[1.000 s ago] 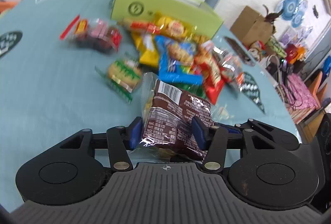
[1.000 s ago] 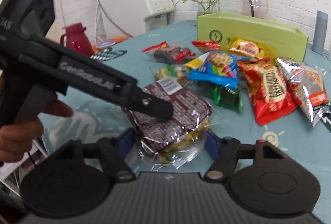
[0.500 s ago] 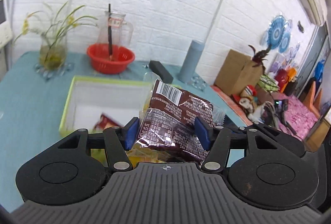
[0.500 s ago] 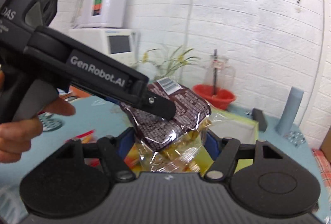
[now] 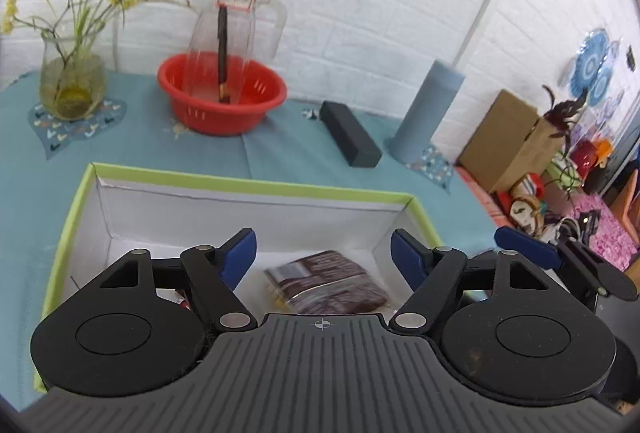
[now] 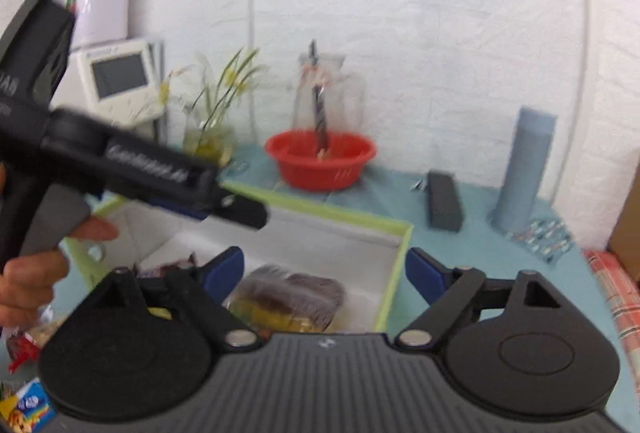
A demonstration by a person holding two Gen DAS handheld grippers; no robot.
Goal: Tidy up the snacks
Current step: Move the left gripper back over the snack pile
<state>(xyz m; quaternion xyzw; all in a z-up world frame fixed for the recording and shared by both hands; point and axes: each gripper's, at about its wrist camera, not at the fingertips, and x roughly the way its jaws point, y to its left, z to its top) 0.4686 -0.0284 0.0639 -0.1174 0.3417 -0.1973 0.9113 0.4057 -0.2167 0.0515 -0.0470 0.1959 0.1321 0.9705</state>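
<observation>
Both hanging spread wide above the green-rimmed box [image 5: 256, 185]: left gripper [image 5: 323, 259], right gripper [image 6: 324, 269], holding nothing. Brown snack pack [image 5: 332, 283] lying inside, near the right wall; white floor showing leftward.

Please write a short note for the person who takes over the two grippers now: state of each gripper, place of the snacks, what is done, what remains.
Left hand-held gripper: open, empty, above the box.
Right hand-held gripper: open, empty, also above the box.
Brown snack pack: lies inside the green-edged box, near its right wall. Another packet shows partly at the box's left side.
Done: the brown pack is in the box.
Left: a few snacks lie outside, at the lower left of the right wrist view; probably they go in next.
</observation>
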